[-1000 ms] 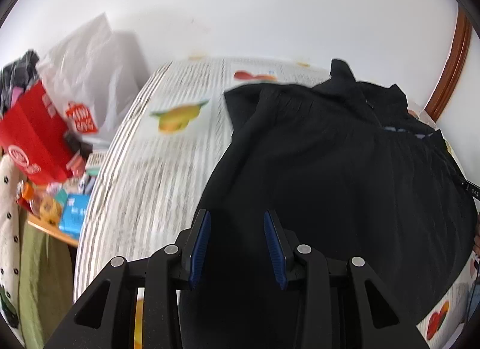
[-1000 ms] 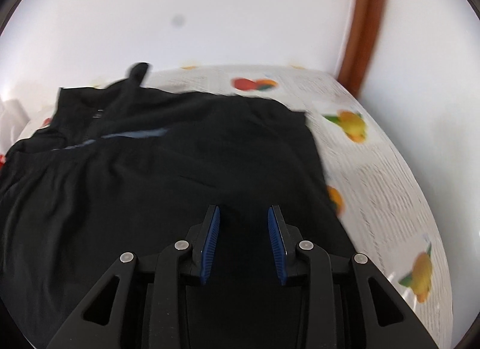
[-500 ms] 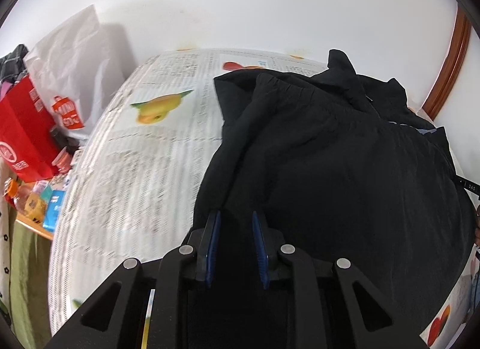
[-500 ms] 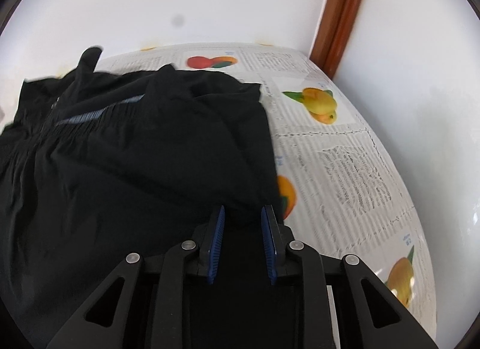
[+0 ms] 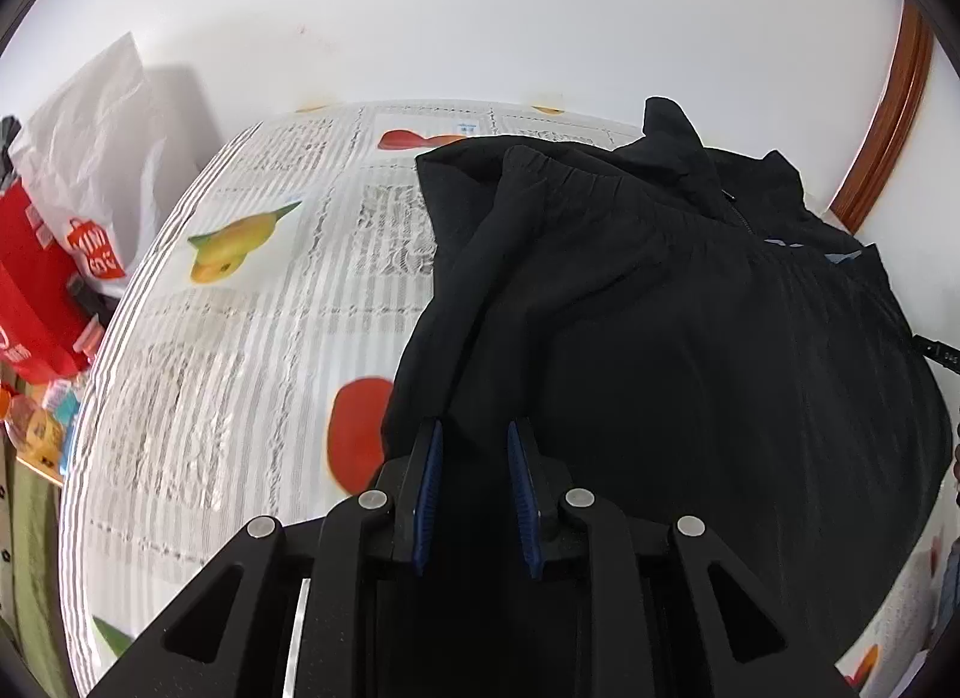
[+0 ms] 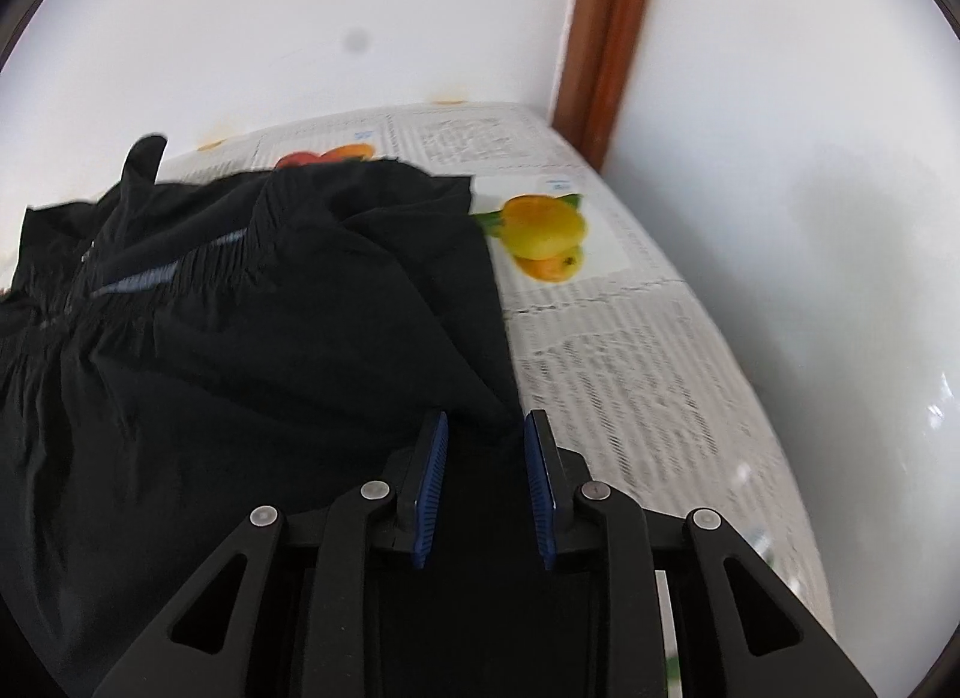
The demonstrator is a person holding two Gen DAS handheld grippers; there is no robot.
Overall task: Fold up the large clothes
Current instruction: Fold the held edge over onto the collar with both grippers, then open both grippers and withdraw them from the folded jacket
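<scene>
Gripping opposite sides of a black garment (image 5: 690, 350), the left claw (image 5: 474, 488) and the right claw (image 6: 486, 482) are each seen clenched on a bunch of its near edge. The garment is spread on a fruit-printed worktop (image 5: 252, 338), its bulk extending away from both claws toward the wall, the elastic waistband (image 6: 198, 260) lying across the far end. The fabric is rumpled; neither hand looks nearer.
</scene>
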